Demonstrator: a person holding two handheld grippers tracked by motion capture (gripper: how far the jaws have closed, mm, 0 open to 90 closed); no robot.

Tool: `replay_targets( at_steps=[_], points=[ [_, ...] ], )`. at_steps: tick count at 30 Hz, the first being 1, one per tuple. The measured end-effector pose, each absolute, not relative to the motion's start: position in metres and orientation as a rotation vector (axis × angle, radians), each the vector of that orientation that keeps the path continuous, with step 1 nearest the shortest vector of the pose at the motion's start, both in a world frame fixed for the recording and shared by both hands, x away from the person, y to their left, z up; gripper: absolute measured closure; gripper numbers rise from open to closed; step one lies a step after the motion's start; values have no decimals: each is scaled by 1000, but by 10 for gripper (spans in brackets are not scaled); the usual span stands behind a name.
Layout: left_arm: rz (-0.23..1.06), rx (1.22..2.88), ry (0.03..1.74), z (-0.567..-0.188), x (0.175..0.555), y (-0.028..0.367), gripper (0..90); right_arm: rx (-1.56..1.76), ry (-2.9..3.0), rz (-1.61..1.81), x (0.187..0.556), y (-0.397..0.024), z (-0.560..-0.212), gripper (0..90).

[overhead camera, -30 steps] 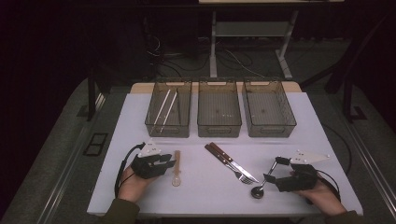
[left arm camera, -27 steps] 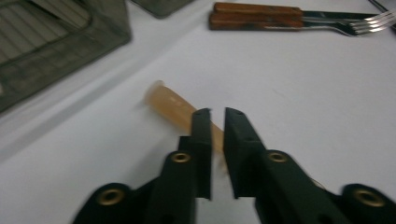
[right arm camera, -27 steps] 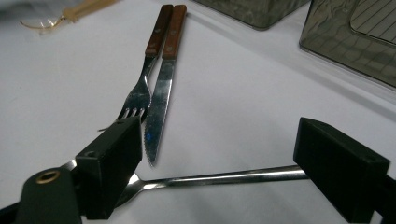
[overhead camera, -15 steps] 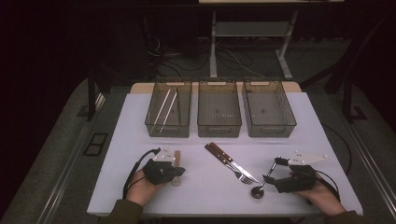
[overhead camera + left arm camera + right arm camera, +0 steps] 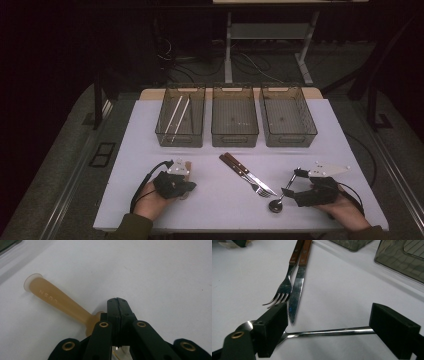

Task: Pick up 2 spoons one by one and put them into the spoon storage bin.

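Left tongs (image 5: pixel 117 301) clamped shut beside tan-handled spoon (image 5: pixel 60 302), holding nothing; right tongs (image 5: pixel 329 327) stood wide, straddling metal spoon (image 5: pixel 329 332) on tabletop (image 5: pixel 210 200).

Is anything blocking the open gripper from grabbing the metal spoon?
Nothing visible. The right gripper already has its open jaws on either side of the metal spoon, with bare table around it. The fork and knife lie beyond.

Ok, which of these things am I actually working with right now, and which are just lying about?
In hand: tan-handled spoon, beside the shut left gripper; metal spoon, its handle between the jaws of the open right gripper.
Lying about: fork, knife, three bins, two chopsticks inside the left one.
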State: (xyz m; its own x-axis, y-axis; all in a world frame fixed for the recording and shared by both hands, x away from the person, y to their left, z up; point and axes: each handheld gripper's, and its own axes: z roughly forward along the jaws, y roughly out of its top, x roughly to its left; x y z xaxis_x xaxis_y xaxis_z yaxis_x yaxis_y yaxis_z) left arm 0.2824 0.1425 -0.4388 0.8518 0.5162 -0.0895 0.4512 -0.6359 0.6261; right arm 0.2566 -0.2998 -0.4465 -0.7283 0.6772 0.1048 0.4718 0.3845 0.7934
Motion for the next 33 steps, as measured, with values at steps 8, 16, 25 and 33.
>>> replay_targets(
  at_steps=[8,16,25,33],
  points=[
    [139,2396,694,-436,281,150,889,1009,2419,1247,256,-299,-447,153],
    [146,2416,689,-433,279,154,890,1001,2423,1240,256,-299,-447,153],
    [118,2432,692,-433,278,161,889,992,2428,1236,256,-298,-447,153],
    [78,2338,691,-429,279,163,820,993,2432,1235,256,-298,-447,153]
  ],
)
